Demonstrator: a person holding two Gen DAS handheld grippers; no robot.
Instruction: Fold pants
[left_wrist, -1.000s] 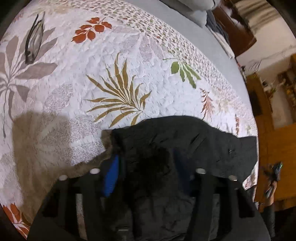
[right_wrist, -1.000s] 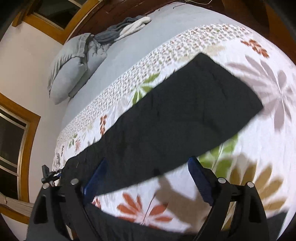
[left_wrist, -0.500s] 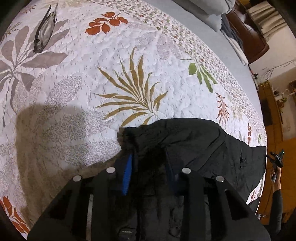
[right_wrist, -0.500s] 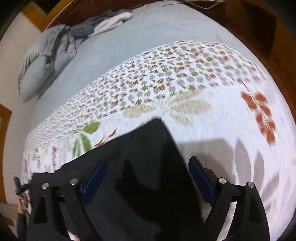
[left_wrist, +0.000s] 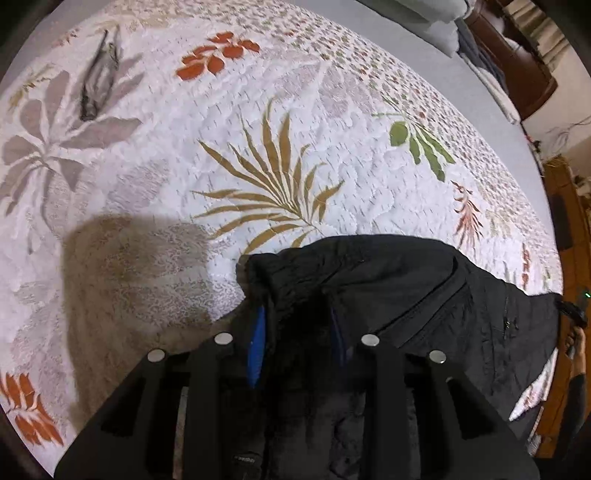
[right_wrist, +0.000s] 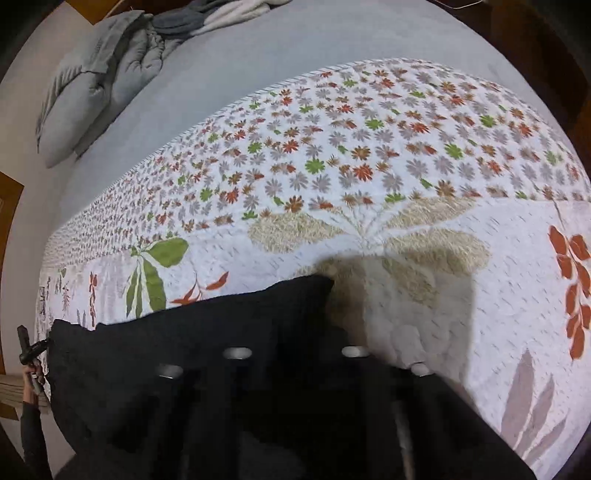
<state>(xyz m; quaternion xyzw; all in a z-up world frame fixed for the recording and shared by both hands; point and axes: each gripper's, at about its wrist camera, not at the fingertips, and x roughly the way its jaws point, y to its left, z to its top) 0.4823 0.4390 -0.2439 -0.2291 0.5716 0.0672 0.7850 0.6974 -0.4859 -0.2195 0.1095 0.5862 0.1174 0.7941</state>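
Two hand-held grippers, both down on the black pants (left_wrist: 424, 295), which lie spread on a bed over a white quilt (left_wrist: 258, 129) printed with leaves and small flowers. Left hand-held gripper (left_wrist: 297, 332): jaws have just been closing, blue pads now pinched onto a bunched-up corner of the pants at the waist end (a zip pocket shows just to the right of it). Cloth fills the gap between the fingers (left_wrist: 256, 343), so it is clamped on the fabric.

Right hand-held gripper (right_wrist: 295, 354): jaws together, snapped in from wide apart only just now, the blue pads no longer showing. It sits at the other corner of the pants (right_wrist: 184, 350) near the quilt's flower border; the black fingers blend with black cloth and the picture is blurred, so whether fabric is actually pinched cannot be told.

Beyond the quilt: plain grey sheet (right_wrist: 295, 55), grey pillows (right_wrist: 92, 92) at the far end with a heap of grey and white cloth beside them. Each view catches the other hand's device at the frame edge, past the pants.
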